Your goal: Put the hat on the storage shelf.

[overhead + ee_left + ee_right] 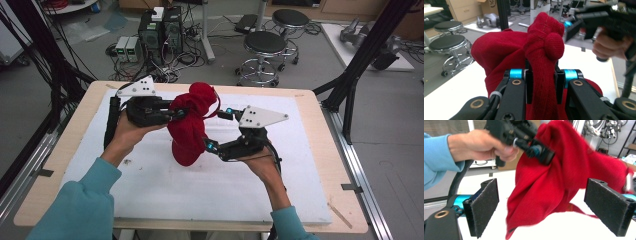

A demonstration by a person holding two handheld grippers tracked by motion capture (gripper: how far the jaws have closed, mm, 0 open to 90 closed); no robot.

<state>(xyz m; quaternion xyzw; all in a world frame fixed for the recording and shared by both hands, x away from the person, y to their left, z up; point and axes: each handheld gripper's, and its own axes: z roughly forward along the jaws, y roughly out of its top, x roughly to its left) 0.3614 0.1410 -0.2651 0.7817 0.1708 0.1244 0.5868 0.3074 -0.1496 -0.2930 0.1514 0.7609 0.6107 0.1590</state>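
Hanging from the clamped left tool, the red cloth droops between the right tool's wide-apart jaws.

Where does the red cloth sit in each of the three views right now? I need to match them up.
High view: red cloth hangs mid-table between both grippers.
Left gripper view: centre, its knotted bunch pinched in the left gripper.
Right gripper view: centre to upper right, hanging between the open pads of the right gripper, apart from both.
Shared landmark: the white table cover, seen under the cloth in every view.
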